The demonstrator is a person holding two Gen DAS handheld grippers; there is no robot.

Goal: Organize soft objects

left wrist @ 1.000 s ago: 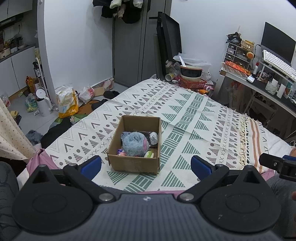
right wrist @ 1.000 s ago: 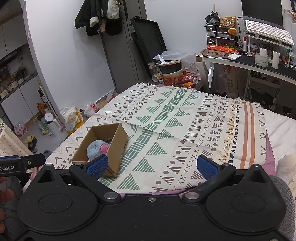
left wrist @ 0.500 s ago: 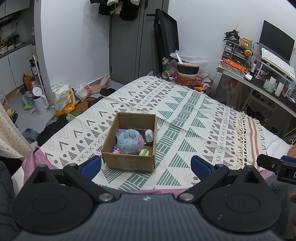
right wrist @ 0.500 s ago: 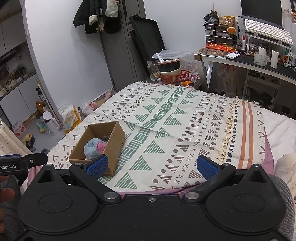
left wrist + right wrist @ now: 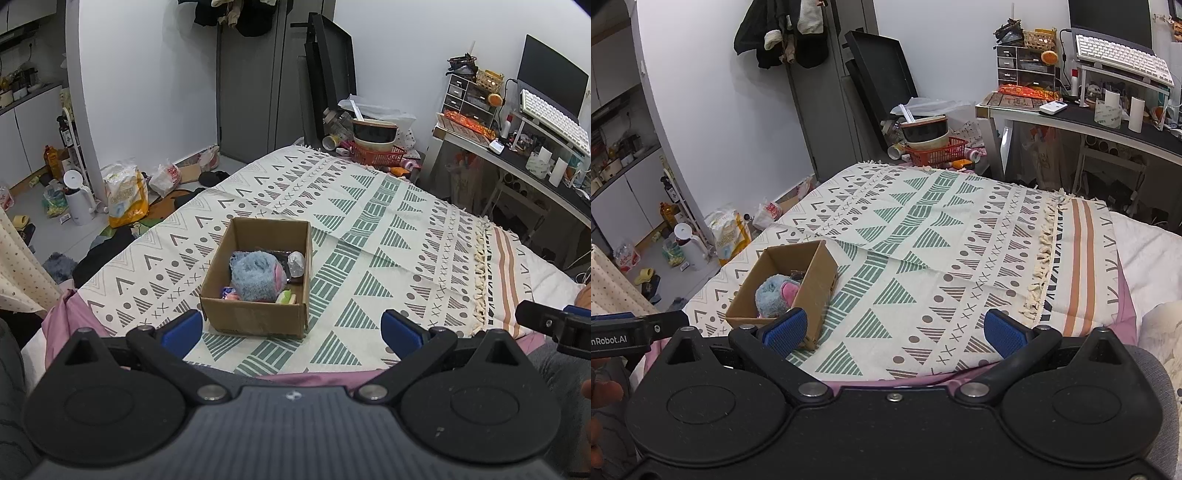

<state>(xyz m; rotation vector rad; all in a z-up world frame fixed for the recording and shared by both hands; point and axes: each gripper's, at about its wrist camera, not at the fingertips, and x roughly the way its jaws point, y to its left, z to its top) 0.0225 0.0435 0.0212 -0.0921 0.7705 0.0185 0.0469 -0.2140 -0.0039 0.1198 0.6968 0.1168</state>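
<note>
The open brown cardboard box (image 5: 258, 280) sits on the bed's cream blanket with green and grey geometric print (image 5: 369, 236), near its front edge, within easy reach of both tools. It holds the fluffy blue-and-pink plush toy (image 5: 256, 277), so the soft things look already gathered. The left tool (image 5: 291, 328) and right tool (image 5: 892, 330) hover short of the bed, both released and empty. The left view looks down into the box, showing small pieces beside the plush; the right view sees it obliquely, its near wall hiding them.
</note>
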